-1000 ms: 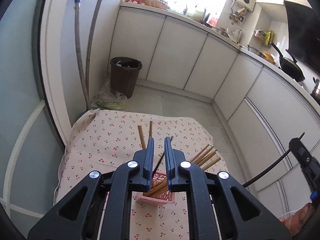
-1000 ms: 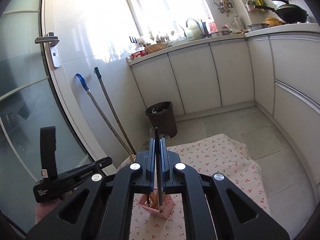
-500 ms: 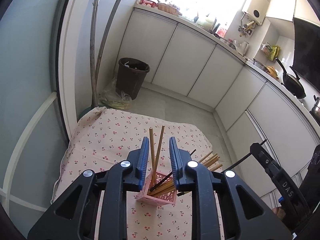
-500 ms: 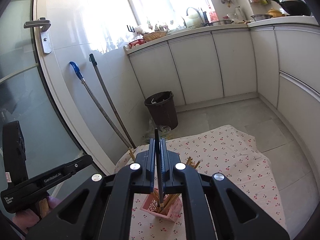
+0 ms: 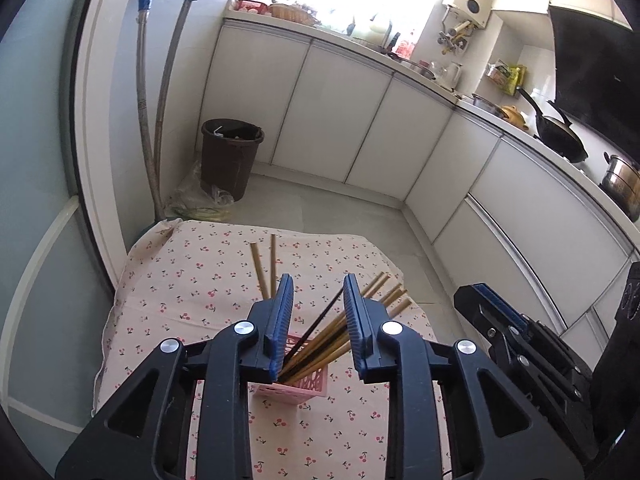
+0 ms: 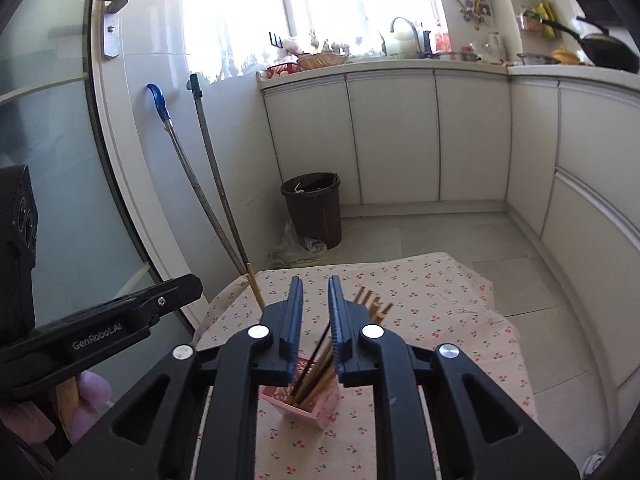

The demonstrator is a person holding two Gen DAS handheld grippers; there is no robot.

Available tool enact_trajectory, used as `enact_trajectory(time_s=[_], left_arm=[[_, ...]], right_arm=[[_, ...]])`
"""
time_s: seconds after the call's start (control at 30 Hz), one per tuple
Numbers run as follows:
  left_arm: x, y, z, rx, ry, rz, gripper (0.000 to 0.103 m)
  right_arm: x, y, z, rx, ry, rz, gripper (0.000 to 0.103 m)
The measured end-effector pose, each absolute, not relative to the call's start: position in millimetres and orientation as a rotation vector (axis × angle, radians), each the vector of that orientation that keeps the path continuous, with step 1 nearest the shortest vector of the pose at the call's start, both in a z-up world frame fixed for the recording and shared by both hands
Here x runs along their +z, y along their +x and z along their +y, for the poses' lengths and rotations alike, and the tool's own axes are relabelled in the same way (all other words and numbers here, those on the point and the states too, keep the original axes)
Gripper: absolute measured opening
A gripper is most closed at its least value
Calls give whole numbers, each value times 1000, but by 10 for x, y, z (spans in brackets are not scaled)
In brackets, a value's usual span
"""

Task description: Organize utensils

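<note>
L gripper [image 5: 316, 304]: jaws have just been opening, now apart w/ nothing pinched; the chopsticks [image 5: 320, 350] seen between them stand free in the pink basket [image 5: 294, 388] below. R gripper [image 6: 314, 312]: jaws have just been opening too, apart; black chopstick [image 6: 318, 350] leans loose in the gap, tip in the basket. Two more sticks [image 5: 266, 266] stand upright at the basket's far-left side, behind the L jaw. Basket sits on the cherry-print cloth [image 5: 192, 276]. Looks like the release step. To do it well: back both grippers straight out along their own line, jaws kept apart, so pads don't snag a leaning stick & tip the light basket.
</note>
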State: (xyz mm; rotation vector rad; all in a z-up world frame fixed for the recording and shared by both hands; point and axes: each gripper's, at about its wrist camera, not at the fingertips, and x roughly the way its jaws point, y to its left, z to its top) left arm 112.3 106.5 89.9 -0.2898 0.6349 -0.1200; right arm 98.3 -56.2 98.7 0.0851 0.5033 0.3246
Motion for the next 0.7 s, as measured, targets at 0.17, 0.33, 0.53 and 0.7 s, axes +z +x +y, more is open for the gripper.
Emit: enact_trajectory(time_s=[0.17,0.33,0.53,0.7], left_arm=[[895,1013,772,-143,-226,629,32],[852,865,491,-171,-183,620,41],[806,575,176,-159,-91,560,74],[845,397,142,-149,-87,508,90]], right_arm=[[1034,680,-907,235,41,482,34],[947,468,-1227,169,41,508,63],[864,362,-1479,80,82,516,79],[821,231,-1615,-1,102,512,92]])
